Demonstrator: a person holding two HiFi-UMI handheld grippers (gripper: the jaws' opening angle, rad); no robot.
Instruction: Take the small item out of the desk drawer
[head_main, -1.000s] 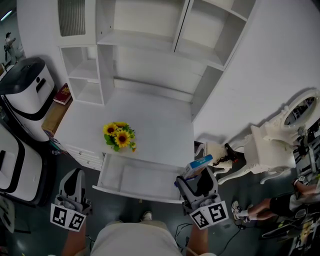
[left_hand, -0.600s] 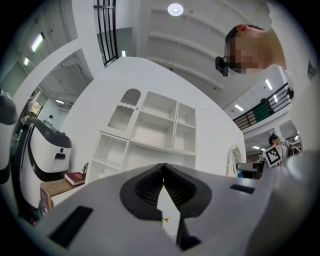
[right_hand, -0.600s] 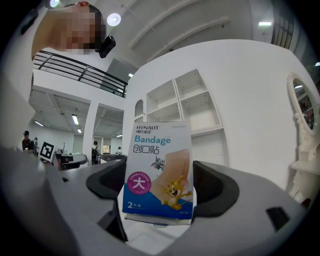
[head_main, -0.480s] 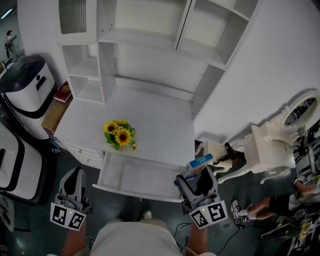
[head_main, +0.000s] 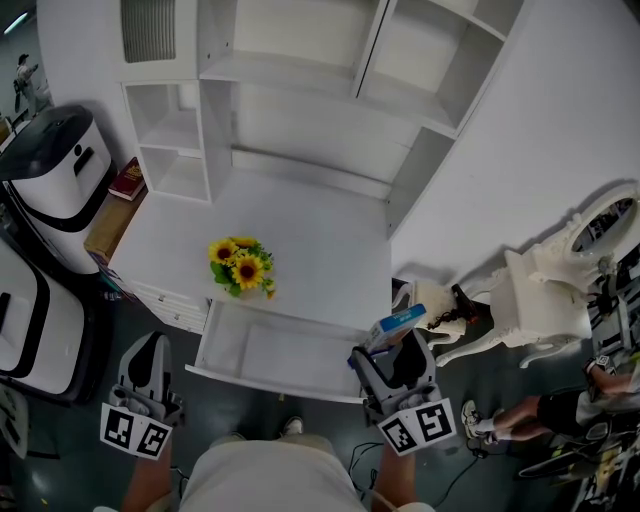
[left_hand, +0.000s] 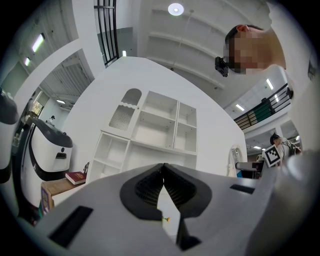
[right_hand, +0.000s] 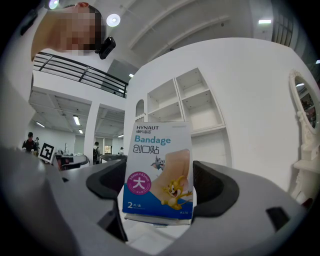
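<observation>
Jaws of the right gripper (right_hand: 157, 186) are clamping the bandage box (right_hand: 158, 165) upright beside the right end of the open desk drawer (head_main: 272, 386), so removal is looking done, while the left gripper (left_hand: 163, 186) is resting with jaws closed, empty.

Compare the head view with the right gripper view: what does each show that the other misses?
Only the head view: the sunflowers on the desk, the red book left of it, and the open drawer seen from above. Only the right gripper view: the printed front of the bandage box, with its "Bandage" lettering and cartoon, plus the ceiling lights. Both: the right tool gripping that box, and the white shelf unit behind the desk.
</observation>
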